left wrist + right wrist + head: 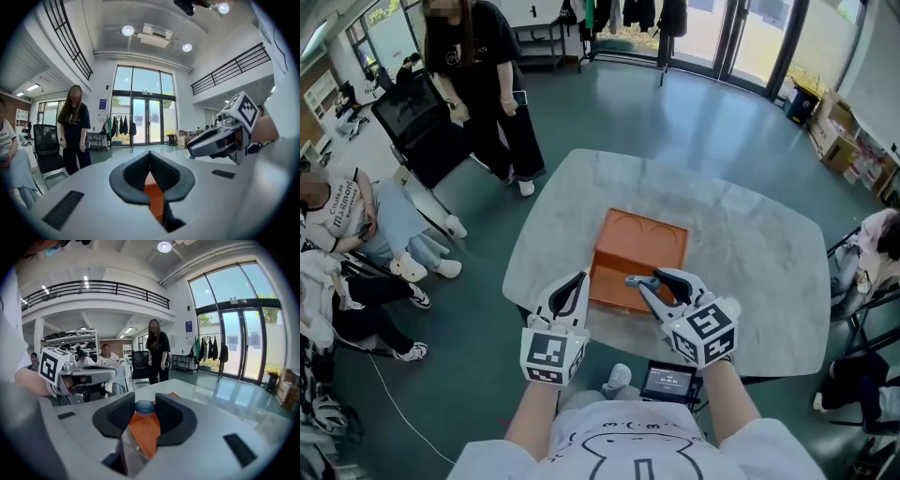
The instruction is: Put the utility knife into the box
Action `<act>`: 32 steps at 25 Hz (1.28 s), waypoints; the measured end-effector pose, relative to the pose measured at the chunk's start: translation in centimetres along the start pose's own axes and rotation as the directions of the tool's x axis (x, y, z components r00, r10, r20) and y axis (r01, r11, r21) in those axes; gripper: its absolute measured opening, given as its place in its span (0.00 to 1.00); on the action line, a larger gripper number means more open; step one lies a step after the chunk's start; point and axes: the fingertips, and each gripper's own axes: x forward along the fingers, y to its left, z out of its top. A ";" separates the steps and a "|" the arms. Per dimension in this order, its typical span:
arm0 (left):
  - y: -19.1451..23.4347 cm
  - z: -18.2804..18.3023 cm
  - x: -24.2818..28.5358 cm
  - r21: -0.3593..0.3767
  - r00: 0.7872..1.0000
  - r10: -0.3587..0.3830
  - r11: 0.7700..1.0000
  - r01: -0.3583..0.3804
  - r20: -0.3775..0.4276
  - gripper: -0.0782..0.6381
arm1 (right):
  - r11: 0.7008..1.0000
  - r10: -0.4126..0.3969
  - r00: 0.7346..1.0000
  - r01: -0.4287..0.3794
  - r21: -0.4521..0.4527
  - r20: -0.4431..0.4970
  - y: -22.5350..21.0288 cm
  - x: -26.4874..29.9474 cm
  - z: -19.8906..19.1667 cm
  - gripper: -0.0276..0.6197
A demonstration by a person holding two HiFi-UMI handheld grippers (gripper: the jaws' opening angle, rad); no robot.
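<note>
An open orange box (637, 244) lies on the marble table (750, 244). My right gripper (661, 279) hovers over the box's near edge, shut on the grey-blue utility knife (637, 280), which sticks out to the left. In the right gripper view the knife's blue end (144, 407) sits between the pads, with the orange box (146, 432) below. My left gripper (574, 284) is shut with nothing in it, at the box's near left corner. Through the slit under its touching pads (166, 176) the left gripper view shows the box (154, 199), with the right gripper (215, 140) at the right.
A small device with a lit screen (667, 380) sits by the table's near edge. A person in black (483, 75) stands beyond the table's far left, next to a black chair (422, 122). Another person (347, 216) sits at the left. Cardboard boxes (834, 131) stand at the far right.
</note>
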 end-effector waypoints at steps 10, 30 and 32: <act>2.8 -1.5 0.3 -0.015 0.997 0.054 0.998 -0.055 -0.046 0.13 | 0.993 0.095 0.983 -0.104 -0.047 -0.157 -0.3 7.5 -4.1 0.26; 7.0 -3.5 3.3 -0.055 0.993 0.004 0.998 -0.010 -0.118 0.13 | 0.980 0.083 0.919 -0.145 -0.136 -0.386 -0.7 14.2 -10.6 0.26; 6.6 -3.8 3.5 -0.056 0.992 -0.014 0.998 0.007 -0.124 0.13 | 0.981 0.083 0.910 -0.147 -0.129 -0.407 -0.6 13.7 -11.3 0.26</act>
